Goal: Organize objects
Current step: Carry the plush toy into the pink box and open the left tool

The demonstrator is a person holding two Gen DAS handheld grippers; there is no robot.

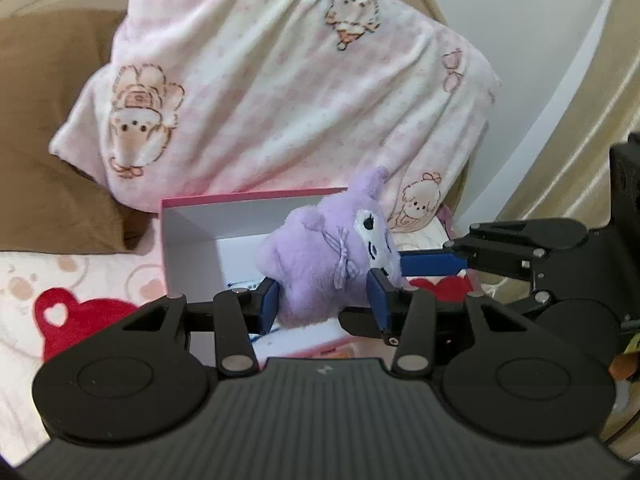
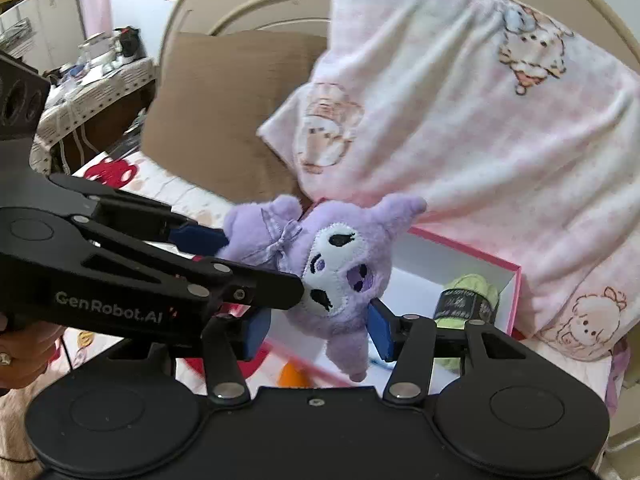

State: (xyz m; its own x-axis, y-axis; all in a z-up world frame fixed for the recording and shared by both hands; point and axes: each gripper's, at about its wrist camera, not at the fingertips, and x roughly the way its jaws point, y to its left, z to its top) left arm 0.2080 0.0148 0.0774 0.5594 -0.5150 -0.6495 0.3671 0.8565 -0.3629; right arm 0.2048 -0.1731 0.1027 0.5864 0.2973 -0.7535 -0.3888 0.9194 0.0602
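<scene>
Both grippers have the purple plush (image 1: 320,264): left gripper (image 1: 324,300) squeezing its body, right gripper (image 2: 316,328) clamped on its head, above the pink box (image 2: 516,280).

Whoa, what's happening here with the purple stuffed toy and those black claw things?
A person is tidying up with a handheld gripper in each hand. Both are clamped on the same purple plush toy: the left gripper squeezes its body, and the right gripper pinches its head end. The toy hangs in the air over an open pink box sitting on a bed, in front of a pink cartoon-print pillow. A green roll with a dark label already lies inside the box.
</scene>
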